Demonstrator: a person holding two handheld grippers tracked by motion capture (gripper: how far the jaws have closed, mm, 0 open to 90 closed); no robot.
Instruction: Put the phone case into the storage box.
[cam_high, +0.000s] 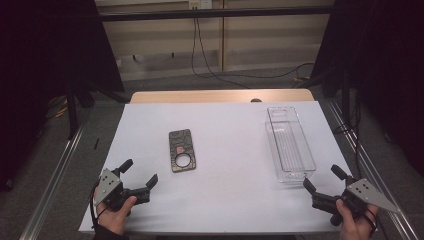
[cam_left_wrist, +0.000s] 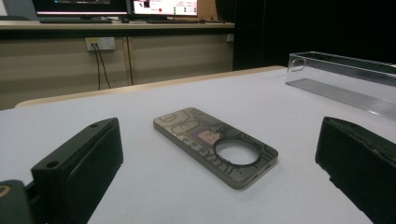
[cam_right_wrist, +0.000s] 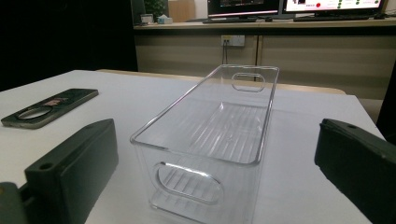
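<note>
Dark patterned phone case (cam_high: 182, 150) lies flat mid-surface (cam_high: 225, 195), just ahead of the left gripper (cam_high: 139, 172), fingers spread and empty. Right gripper (cam_high: 324, 178), fingers spread too, faces the clear bin (cam_high: 290, 145).

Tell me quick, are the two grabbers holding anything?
Left gripper: open, holding nothing; the phone case lies ahead of it.
Right gripper: open, holding nothing; the clear bin stands ahead of it.
</note>
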